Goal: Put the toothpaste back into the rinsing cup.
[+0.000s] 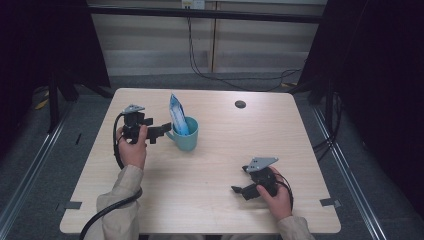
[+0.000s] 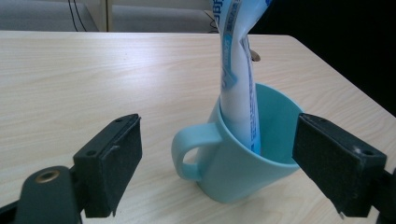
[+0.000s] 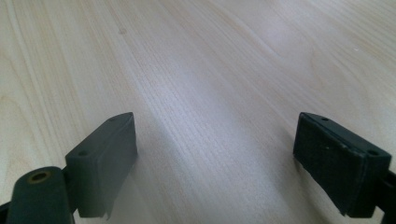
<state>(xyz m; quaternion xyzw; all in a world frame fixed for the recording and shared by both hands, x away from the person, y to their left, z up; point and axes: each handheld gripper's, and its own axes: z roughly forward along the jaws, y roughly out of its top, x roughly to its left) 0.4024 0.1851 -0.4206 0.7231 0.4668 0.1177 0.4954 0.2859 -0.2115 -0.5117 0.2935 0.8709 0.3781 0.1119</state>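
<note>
A teal mug [image 2: 243, 158] stands upright on the pale wood tabletop [image 1: 210, 170], left of the middle and toward the far half, with its handle turned to the person's left. Out of it rises a blue-and-white pouch [image 2: 238, 70], its lower end down inside the mug and its top leaning up and away above the rim. The left claw [image 2: 217, 163] sits right at the mug with its jaws spread wide, one black pad on each side of the cup and neither pad touching it in the left gripper view; from the high view the same left claw [image 1: 159, 131] points at the handle side, held by the left hand [image 1: 132, 147] in a beige sleeve. The right claw [image 1: 241, 190] is well apart from the mug, near the front right of the tabletop, gripped by the right hand [image 1: 277, 197]; its jaws also stand wide open, low over bare wood. A small dark round disc [image 1: 240, 104] lies near the far edge.
</note>
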